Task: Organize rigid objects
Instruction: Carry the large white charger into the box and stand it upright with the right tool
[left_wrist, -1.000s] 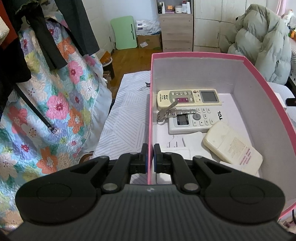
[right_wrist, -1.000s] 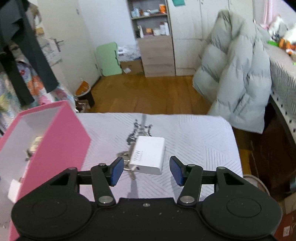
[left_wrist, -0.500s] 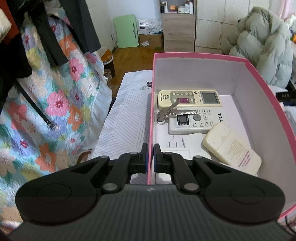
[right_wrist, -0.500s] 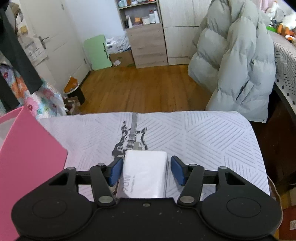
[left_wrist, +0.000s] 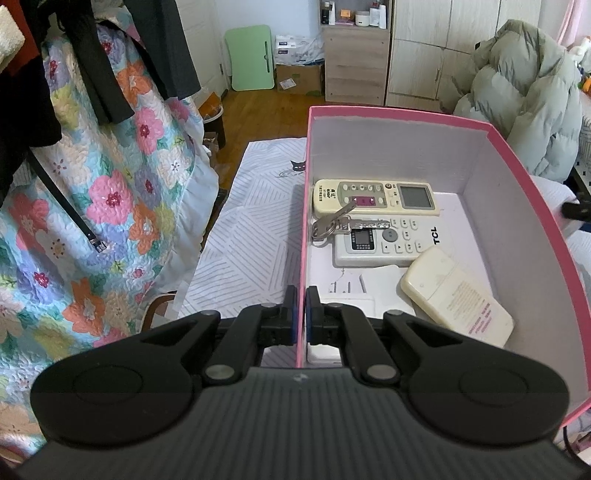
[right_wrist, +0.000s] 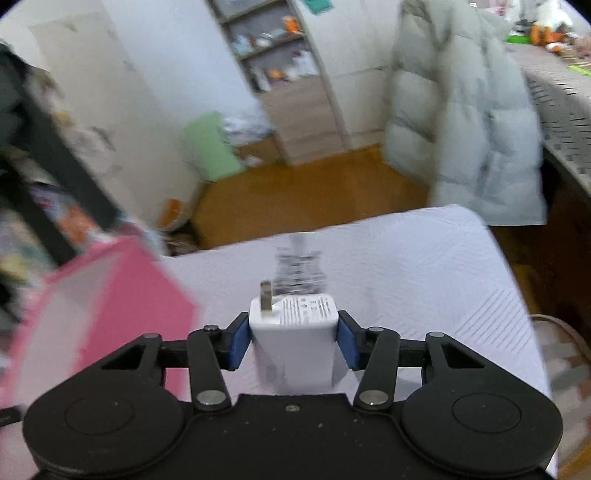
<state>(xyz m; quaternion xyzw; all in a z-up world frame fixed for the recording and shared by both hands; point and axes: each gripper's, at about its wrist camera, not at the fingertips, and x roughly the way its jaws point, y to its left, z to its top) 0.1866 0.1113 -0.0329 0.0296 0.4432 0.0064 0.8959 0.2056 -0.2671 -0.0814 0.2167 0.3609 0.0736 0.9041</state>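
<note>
Left gripper (left_wrist: 300, 310) clamps the box (left_wrist: 524, 206) wall; remotes (left_wrist: 373, 197) and keys (left_wrist: 332, 224) packed; right gripper (right_wrist: 293, 341) grips the charger (right_wrist: 295, 332), unboxed.

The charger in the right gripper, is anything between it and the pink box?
Nothing visible. The white charger is clamped in the right gripper above bare bedspread, and the pink box sits open just left of it.
</note>
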